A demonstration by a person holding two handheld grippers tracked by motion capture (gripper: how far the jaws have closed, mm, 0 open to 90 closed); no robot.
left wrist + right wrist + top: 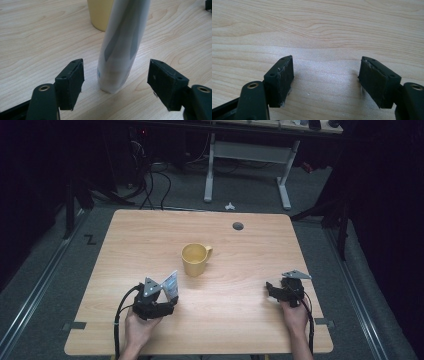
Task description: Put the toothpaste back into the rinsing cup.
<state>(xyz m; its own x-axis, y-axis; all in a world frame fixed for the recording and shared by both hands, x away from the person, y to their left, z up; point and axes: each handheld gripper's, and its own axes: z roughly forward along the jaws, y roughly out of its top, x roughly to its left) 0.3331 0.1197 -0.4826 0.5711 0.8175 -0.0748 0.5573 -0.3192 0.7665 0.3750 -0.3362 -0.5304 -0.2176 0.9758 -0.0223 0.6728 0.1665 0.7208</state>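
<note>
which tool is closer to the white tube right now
Left. The left tool stands open with the upright white tube between its jaws, not clamped. The right tool sits open far across the table, over bare wood.

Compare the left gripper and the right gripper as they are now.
The left gripper has a white tube standing between its open jaws, untouched; the right gripper has just bare table between its jaws. The left gripper sits near the yellow mug; the right gripper sits farther from it, by the table's right edge. Both are open, each held low over the table.
</note>
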